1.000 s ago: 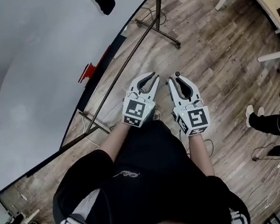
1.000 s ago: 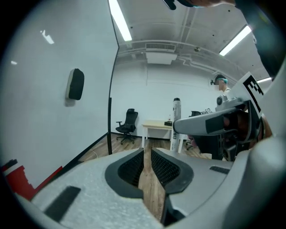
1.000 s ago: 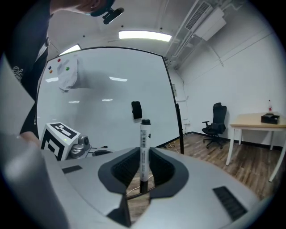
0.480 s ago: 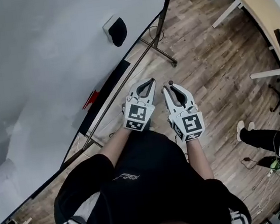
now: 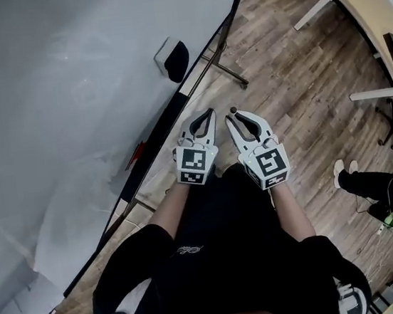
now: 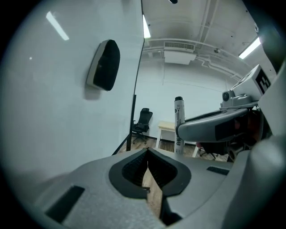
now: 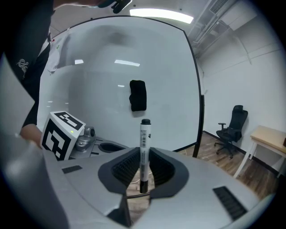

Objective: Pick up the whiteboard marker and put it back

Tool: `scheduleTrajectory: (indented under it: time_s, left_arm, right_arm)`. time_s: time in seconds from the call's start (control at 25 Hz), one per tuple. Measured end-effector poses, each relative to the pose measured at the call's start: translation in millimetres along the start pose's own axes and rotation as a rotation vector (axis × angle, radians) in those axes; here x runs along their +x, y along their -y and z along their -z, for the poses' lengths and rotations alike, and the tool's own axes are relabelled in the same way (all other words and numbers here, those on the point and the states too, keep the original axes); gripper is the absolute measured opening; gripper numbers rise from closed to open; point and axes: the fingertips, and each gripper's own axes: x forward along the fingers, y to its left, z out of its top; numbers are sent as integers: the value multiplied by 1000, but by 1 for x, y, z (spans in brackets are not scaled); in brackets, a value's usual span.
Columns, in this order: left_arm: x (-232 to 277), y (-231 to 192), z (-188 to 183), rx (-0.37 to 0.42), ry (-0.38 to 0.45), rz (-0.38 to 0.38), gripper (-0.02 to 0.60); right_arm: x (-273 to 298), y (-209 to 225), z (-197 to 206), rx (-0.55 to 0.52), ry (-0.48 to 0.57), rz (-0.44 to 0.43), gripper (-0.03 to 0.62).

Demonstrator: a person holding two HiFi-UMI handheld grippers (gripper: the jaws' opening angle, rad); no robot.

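Carrying the whiteboard marker (image 7: 144,147) upright, the right gripper (image 5: 240,116) has its jaws clamped on the lower barrel, with the cap end standing well above the tips. The left gripper (image 5: 207,114), just beside it at 9 o'clock, is pressed together on nothing. Ahead is the whiteboard (image 5: 67,98), with the eraser (image 5: 173,59) stuck to it at 11 o'clock from the grippers. The dark ledge (image 5: 153,145) runs along the board's bottom edge at 9 o'clock. The danger, as I read it: the grip is low on a long barrel, so any knock against the board or eraser could pivot the marker out. Let go too early over that narrow ledge, and it may roll off onto the floor. Against a second ago, the head view has the eraser down from the top edge and nearer the grippers. Both grippers have travelled along the board with the hold unchanged.
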Motion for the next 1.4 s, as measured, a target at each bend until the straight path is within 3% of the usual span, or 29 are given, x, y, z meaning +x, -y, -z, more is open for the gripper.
scheduleTrajectory:
  time_s: [0.28, 0.48, 0.72, 0.84, 1.04, 1.2, 1.4]
  left_arm:
    - [5, -18, 4, -25, -16, -123, 8]
    - [4, -18, 11, -66, -44, -310, 8]
    - [-20, 15, 13, -169, -20, -583, 8]
    - [-48, 26, 20, -226, -8, -740, 8]
    - [-106, 40, 24, -276, 25, -929, 8]
    - [-145, 46, 22, -263, 58, -984, 8]
    - [-209, 62, 36, -306, 104, -1071, 8]
  right_arm:
    - [17, 15, 5, -22, -14, -102, 58]
    - [19, 22, 8, -70, -27, -282, 58]
    - [7, 26, 9, -190, -19, -530, 58]
    - [3, 11, 6, -247, -1, -652, 58]
    - [-14, -26, 15, -295, 6, -777, 58]
    - [-27, -67, 16, -333, 12, -821, 58]
    - [-49, -125, 21, -422, 0, -893, 58]
